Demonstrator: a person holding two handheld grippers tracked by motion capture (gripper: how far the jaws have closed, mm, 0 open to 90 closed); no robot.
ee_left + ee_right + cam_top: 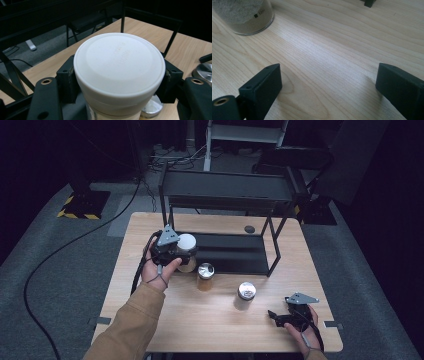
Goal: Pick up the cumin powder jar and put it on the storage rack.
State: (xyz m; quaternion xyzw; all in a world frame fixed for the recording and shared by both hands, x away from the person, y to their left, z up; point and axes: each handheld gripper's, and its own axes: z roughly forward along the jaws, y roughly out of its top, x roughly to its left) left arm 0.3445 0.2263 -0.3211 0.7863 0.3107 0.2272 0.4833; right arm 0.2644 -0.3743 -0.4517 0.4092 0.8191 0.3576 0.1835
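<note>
1. I have the left gripper [181, 251] clamped on the white-lidded jar [119, 72]; its jaws press the jar just under the lid, one on each side.
2. I see the jar raised over the table [210, 320], at the black rack's [230, 252] front left corner.
3. My right gripper [328, 85] rests low over bare wood, jaws wide apart, holding nothing.

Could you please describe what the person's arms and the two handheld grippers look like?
The left gripper and right gripper are black, each topped by a grey three-cornered plate, with blocky black fingers and brass-ringed holes. A black cable trails from the left one. The left arm wears a tan sleeve.
</note>
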